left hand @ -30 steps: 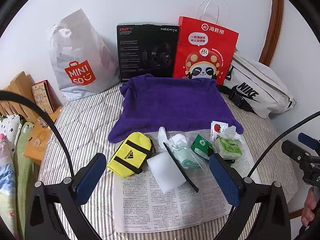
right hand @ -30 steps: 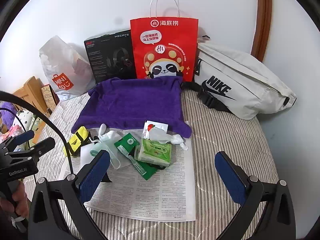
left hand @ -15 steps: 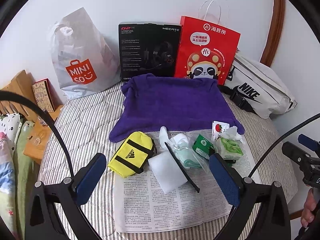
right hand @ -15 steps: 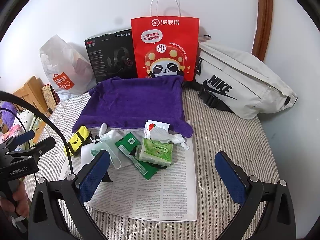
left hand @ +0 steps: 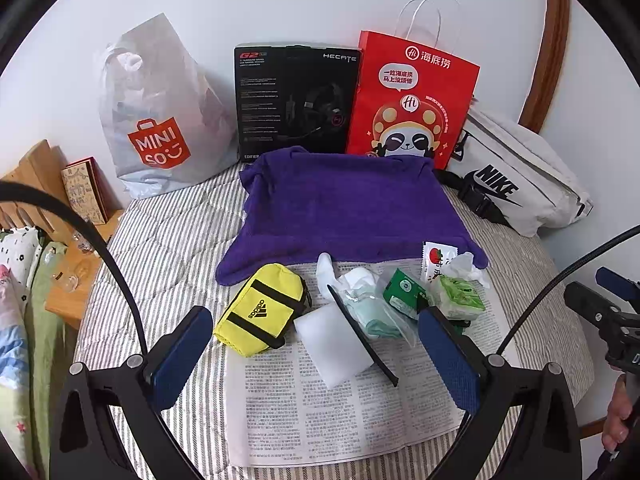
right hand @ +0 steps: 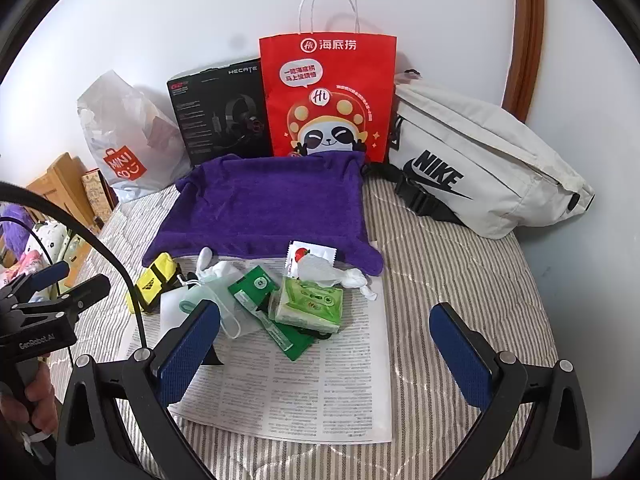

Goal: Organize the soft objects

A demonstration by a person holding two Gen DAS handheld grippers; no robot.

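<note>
You are looking down at a bed [left hand: 168, 236] with a grey-and-white striped cover, pushed against a white wall. Along the far side, left to right, stand a grey MINISO plastic bag [left hand: 160, 120], a black headset box [left hand: 294, 98], a red paper bag [right hand: 328, 96] printed with a panda, and a white Nike waist bag [right hand: 480, 168]. A purple towel [left hand: 348, 212] lies flat in front of the box and red bag. Nearer you, a newspaper sheet [right hand: 320, 384] is spread on the cover, its far edge just beside the towel.

The soft things sit on the far part of that sheet. From the left: a yellow Adidas pouch [left hand: 260, 308], a white foam block [left hand: 332, 340], a clear packet [left hand: 370, 312] holding what may be a pale green mask, a dark green sachet [right hand: 256, 284], a green tissue pack [right hand: 312, 304], and a crumpled white tissue [right hand: 352, 276] beside a small strawberry-print sachet [right hand: 298, 256].

Your left gripper [left hand: 316, 360] hovers near the pouch and foam, jaws wide apart and empty. Your right gripper [right hand: 324, 356] hangs over the newspaper, jaws also apart, holding nothing.
</note>
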